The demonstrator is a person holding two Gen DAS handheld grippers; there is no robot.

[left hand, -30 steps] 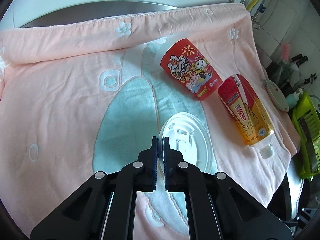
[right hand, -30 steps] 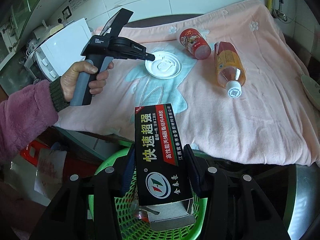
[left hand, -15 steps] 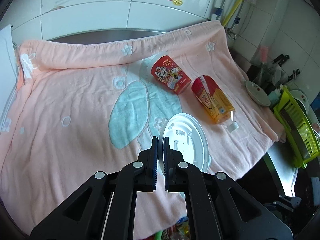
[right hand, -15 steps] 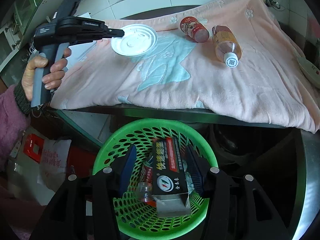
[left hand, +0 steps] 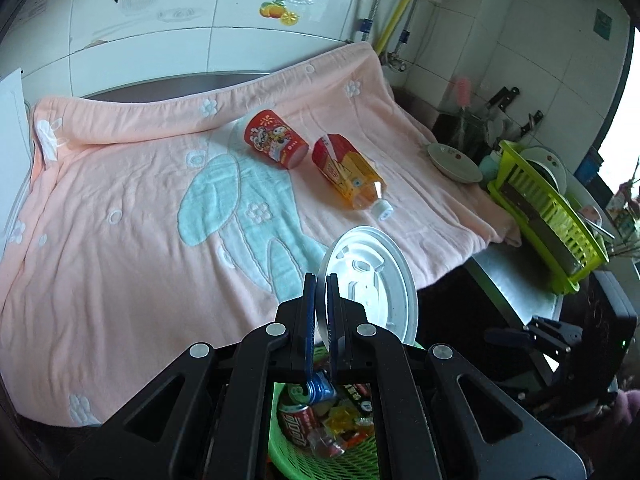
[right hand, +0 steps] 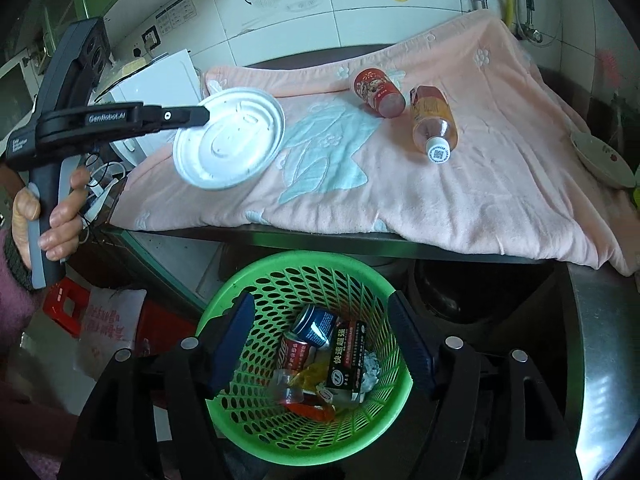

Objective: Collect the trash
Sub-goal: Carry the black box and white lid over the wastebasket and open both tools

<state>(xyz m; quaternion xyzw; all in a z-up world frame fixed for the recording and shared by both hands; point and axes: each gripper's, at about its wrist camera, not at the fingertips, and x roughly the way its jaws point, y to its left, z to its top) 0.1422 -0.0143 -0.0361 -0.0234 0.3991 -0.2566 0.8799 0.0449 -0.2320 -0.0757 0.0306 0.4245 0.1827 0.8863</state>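
The left gripper (left hand: 320,292) has its jaws pinched together on the rim of a white plastic lid (left hand: 372,280), which stands on edge in the lower centre of the left wrist view. In the right wrist view that same lid (right hand: 230,138) hangs in the air at the left of the frame, clamped by the left gripper (right hand: 202,115), above the left end of the pink towel (right hand: 460,192). The hand (right hand: 48,216) holding the tool grips its handle at the far left edge.

The right gripper (right hand: 324,344) has its jaws spread wide with nothing between them, framing the green mesh basket (right hand: 240,412) at the bottom centre of its view. Inside the basket lie a black glue box (right hand: 346,354), a blue can (right hand: 316,324), a red can (right hand: 294,354) and some crumpled wrappers.

On the towel, toward the upper middle of the left wrist view, a red paper cup (left hand: 276,139) lies on its side, and just to its right an orange drink bottle (left hand: 348,172) also lies flat, its white cap pointing toward the lower right. A white dish (left hand: 454,158) sits past the towel's right edge, with a lime-green dish rack (left hand: 548,216) beyond it at the right of the frame.
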